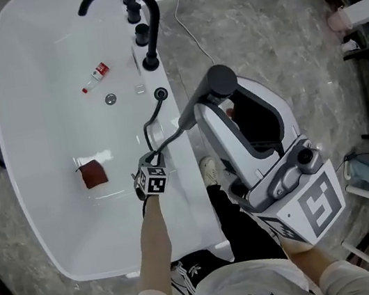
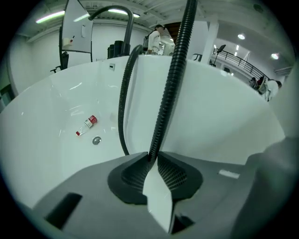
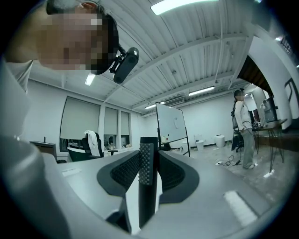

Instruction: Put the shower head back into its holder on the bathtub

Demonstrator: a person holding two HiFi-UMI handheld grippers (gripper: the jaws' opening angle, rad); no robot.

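Note:
The black shower head (image 1: 219, 82) hangs over the floor just right of the white bathtub's rim (image 1: 190, 170), with my right gripper (image 1: 216, 106) shut on it. In the right gripper view its studded black handle (image 3: 148, 182) stands pinched between the pads. Its corrugated black hose (image 1: 153, 117) curves from the handle back to the round black holder (image 1: 160, 94) on the rim. My left gripper (image 1: 153, 159) is over the rim, shut on that hose (image 2: 170, 88), which rises from the pads (image 2: 174, 173).
A black arched faucet (image 1: 140, 17) with knobs stands on the rim beyond the holder. Inside the tub lie a small red-capped bottle (image 1: 95, 76), the drain (image 1: 111, 99) and a dark red cloth (image 1: 93, 173). My legs and shoes (image 1: 210, 170) stand beside the tub.

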